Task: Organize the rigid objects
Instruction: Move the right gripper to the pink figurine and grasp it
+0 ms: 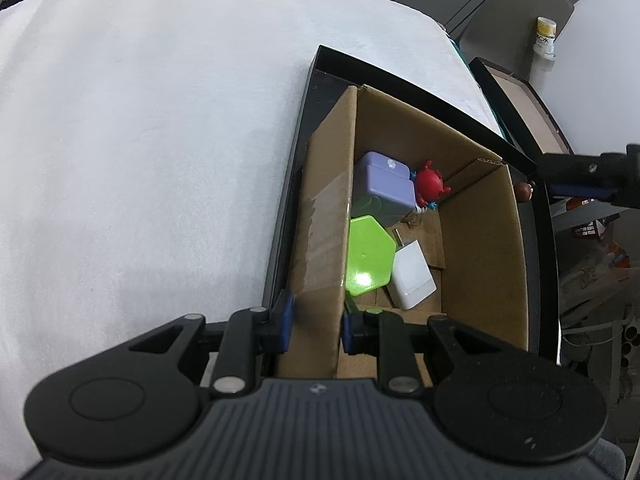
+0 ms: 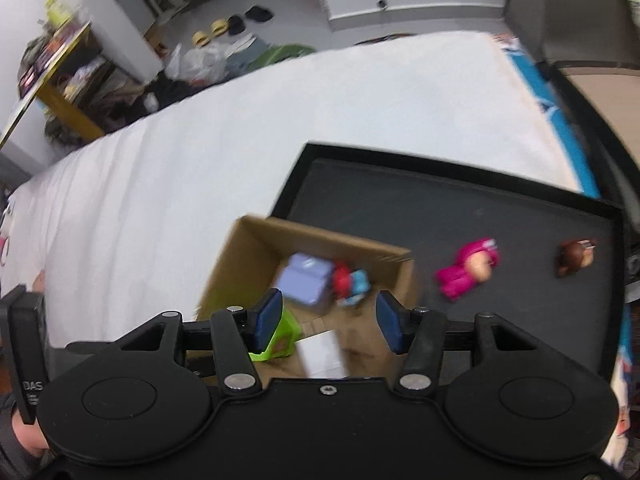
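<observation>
Left gripper (image 1: 316,326): pinching cardboard box (image 1: 480,248) wall. Right gripper (image 2: 329,322): fingers spread, empty, above box. In box: lilac case (image 1: 386,188), red figurine (image 1: 430,186), green hexagonal lid (image 1: 368,260), white charger (image 1: 412,280). On black tray (image 2: 440,200): pink figurine (image 2: 468,268), brown figurine (image 2: 574,258).

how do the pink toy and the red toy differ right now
The pink toy lies on its side on the bare black tray; the red toy sits inside the cardboard box, against a purple case. The pink one lies apart from other things. Both are small figures.
</observation>
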The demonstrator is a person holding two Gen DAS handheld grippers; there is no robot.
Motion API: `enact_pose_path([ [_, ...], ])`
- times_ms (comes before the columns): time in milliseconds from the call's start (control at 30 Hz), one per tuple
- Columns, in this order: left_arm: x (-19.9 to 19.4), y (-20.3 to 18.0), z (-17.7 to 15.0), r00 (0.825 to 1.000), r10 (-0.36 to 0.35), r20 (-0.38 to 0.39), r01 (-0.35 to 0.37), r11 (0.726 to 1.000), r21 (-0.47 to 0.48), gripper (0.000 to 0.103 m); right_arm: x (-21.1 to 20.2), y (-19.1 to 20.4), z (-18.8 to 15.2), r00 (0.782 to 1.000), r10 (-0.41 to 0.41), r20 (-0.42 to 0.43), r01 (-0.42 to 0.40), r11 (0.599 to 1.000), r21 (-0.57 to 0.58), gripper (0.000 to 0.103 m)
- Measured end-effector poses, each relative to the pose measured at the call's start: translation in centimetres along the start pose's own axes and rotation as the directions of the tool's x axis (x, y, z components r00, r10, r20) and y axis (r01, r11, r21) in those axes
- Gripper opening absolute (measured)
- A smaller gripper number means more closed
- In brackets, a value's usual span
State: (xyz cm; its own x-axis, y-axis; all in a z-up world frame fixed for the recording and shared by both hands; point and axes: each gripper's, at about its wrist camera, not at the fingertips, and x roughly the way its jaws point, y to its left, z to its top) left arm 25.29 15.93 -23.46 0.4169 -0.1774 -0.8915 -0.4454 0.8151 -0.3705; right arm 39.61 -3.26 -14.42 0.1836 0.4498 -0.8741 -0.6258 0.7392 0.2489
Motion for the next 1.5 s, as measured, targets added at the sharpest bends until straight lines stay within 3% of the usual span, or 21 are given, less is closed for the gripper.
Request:
enact_pose_path([
  [300, 0.4, -0.3, -0.1, 1.000, 0.026, -0.010, -0.026, 1.000, 0.001, 0.021, 1.5, -6.1, 0.7, 0.997, -0.072, 0.023, 0.068, 0.988, 0.140, 0.053],
  [567, 1.5, -0.2, 0.3, 0.999, 0.037, -0.021, -0.037, 0.999, 0.004, 0.022, 7.3, -9.3, 0.1, 0.992, -0.111, -0.063, 0.123, 0.966, 0.228, 0.054],
  [833, 2.1, -0.3, 0.5, 0.998, 0.045, -0.034, -0.045, 0.999, 0.008, 0.022, 11.1, -11.0, -0.4, 0.983, -0.130, -0.127, 0.163, 0.941, 0.296, 0.055],
  [1500, 2.9, -0.3, 0.4, 0.997, 0.049, -0.051, -0.049, 0.999, 0.019, 0.022, 12.2, -11.9, 0.7, 0.978, -0.171, -0.119, 0.205, 0.890, 0.407, 0.054],
])
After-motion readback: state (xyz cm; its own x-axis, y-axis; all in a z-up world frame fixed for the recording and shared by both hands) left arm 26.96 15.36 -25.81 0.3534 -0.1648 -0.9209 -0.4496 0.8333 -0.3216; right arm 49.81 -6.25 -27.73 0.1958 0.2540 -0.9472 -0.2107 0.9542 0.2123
